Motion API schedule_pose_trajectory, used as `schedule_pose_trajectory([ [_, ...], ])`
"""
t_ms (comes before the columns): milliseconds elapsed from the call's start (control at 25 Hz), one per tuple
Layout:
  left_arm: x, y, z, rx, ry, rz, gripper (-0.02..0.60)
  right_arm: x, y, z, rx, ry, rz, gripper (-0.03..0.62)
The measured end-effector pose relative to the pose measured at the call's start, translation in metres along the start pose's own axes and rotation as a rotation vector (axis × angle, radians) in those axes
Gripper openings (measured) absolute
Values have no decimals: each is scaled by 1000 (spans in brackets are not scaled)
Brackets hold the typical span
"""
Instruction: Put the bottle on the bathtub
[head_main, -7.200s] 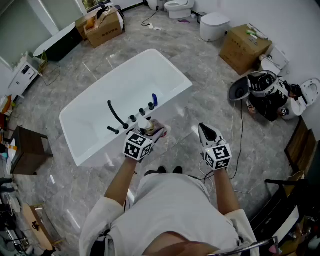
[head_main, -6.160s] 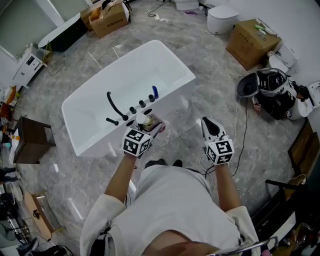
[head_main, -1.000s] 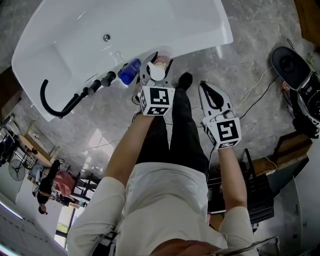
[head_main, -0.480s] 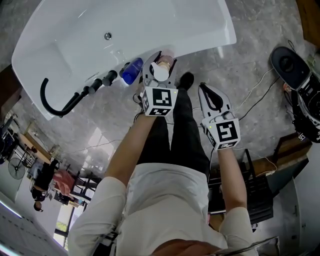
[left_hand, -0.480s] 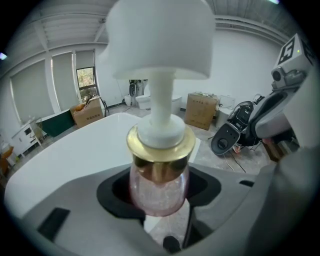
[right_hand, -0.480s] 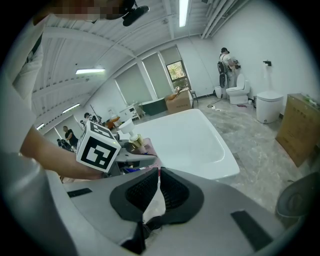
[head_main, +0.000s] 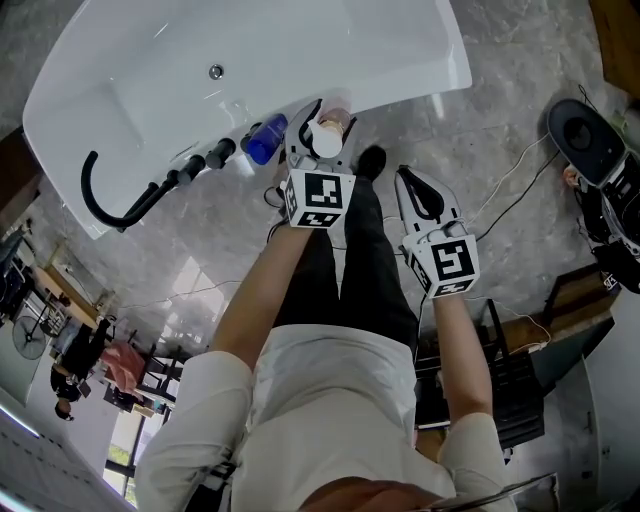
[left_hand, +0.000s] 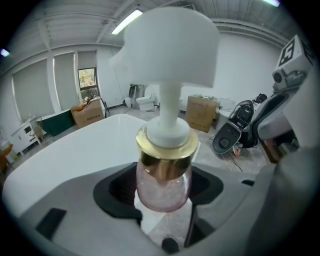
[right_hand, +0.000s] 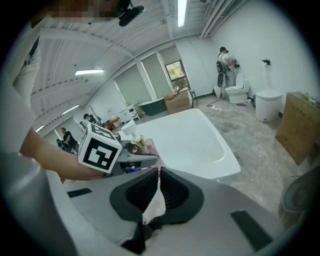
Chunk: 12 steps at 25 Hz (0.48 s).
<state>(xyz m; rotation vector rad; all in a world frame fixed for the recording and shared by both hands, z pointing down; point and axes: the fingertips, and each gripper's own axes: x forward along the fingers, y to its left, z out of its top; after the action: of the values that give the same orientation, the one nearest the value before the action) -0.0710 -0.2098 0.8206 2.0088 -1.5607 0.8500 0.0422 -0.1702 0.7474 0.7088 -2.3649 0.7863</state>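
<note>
Closer in than seven seconds ago, the person stands against the bathtub (head_main: 400, 95), its near rim now crossing at 12 o'clock. With the bare forearm stretched straight toward 12, the left gripper (head_main: 318, 152) has its jaws clamped on the pink glass body of the pump bottle (head_main: 325, 137), which is upright over the rim's outer edge; whether its base touches cannot be told. The right gripper (head_main: 415, 185) is held back at 1 o'clock over the grey floor (head_main: 500, 130), jaws together on nothing. A blue bottle (head_main: 264, 140) sits just beside at 9, with the black knobs (head_main: 220, 155) and faucet (head_main: 115, 215) beyond it. Toward 3 o'clock the rim runs bare to the corner.
</note>
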Motion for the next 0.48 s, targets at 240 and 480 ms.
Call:
schedule_pose_trajectory([
  [240,-15,1,0,5,-2,-14,287,-5,13,5,-15,-6,4,37],
  [480,-26,-1,2,8,-1,-4,307,-14,16,9,-29,-21,-1,37],
])
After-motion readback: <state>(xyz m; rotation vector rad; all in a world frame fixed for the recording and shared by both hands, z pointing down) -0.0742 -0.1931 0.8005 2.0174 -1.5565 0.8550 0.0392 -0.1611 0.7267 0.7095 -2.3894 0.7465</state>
